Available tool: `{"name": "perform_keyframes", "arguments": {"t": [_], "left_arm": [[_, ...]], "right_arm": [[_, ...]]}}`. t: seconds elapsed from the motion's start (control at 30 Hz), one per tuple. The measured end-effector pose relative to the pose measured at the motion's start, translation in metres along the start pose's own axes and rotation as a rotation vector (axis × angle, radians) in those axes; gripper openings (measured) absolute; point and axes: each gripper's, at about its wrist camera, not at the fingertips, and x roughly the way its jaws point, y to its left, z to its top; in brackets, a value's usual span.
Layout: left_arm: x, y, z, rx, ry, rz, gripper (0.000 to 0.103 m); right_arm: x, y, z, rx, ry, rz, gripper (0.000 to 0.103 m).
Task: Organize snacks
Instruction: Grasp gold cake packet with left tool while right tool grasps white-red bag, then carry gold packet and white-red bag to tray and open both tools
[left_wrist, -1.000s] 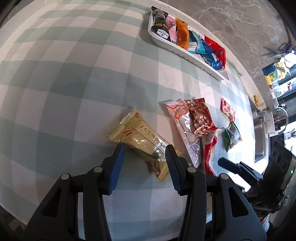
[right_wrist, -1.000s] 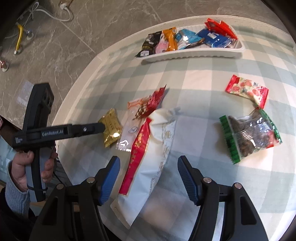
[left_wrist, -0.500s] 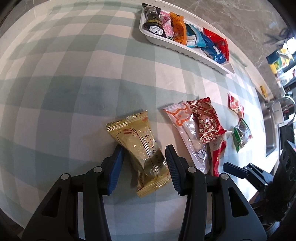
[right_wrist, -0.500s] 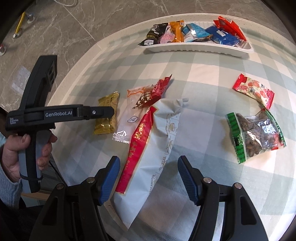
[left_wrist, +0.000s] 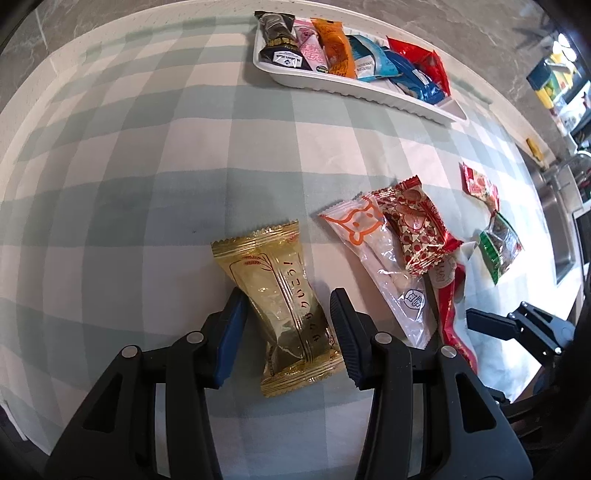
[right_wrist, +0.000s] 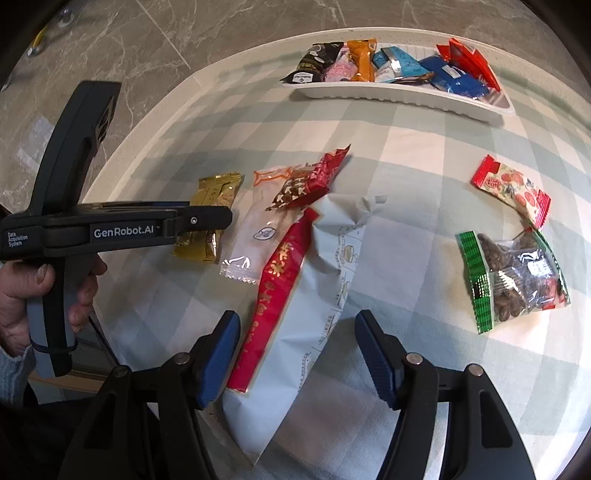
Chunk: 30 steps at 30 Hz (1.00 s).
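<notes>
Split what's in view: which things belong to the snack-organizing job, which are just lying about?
Job:
- gold snack packet, between the open fingers of the left gripper
- white tray holding sorted snacks
- loose packets: clear orange-print packet, red patterned packet, big white-and-red bag, strawberry packet, green-edged nut bag
- right gripper, open

Lying about:
- checked tablecloth
- sink

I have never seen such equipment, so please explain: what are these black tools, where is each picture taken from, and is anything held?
No robot: a person holds two hand tools, each with a camera looking along its two fingers. The left gripper is open, its fingers on either side of a gold snack packet lying on the checked tablecloth; nothing is gripped yet. The right gripper is open above a white-and-red bag. The other packets lie loose; a white tray holds sorted snacks.
</notes>
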Motion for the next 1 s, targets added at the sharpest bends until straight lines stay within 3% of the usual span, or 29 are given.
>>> {"name": "perform_keyframes", "arguments": {"t": [0.13, 0.23, 0.3, 0.37, 0.43, 0.63, 1.0], "left_arm": [[0.001, -0.005, -0.002, 0.027, -0.009, 0.019, 0.044], [0.001, -0.006, -0.004, 0.042, -0.028, 0.038, 0.038], [0.0, -0.006, -0.005, 0.049, -0.036, 0.047, 0.031], [0.0, -0.004, -0.005, 0.048, -0.041, 0.036, 0.03], [0.0, -0.001, -0.006, 0.049, -0.044, 0.025, 0.03], [-0.004, 0.004, -0.008, 0.038, -0.048, -0.015, 0.03], [-0.017, 0.015, -0.003, 0.023, -0.072, -0.058, 0.03]], "right_arm": [[0.001, 0.003, 0.0, -0.023, 0.002, -0.011, 0.061], [0.001, 0.003, -0.001, -0.027, -0.002, -0.017, 0.055], [0.0, -0.001, -0.002, -0.015, -0.008, 0.001, 0.051], [-0.002, -0.008, -0.003, 0.013, -0.011, 0.03, 0.041], [-0.003, -0.017, -0.003, 0.058, -0.014, 0.077, 0.038], [-0.008, -0.042, -0.008, 0.192, -0.035, 0.202, 0.035], [-0.018, -0.065, -0.009, 0.345, -0.078, 0.327, 0.035]]}}
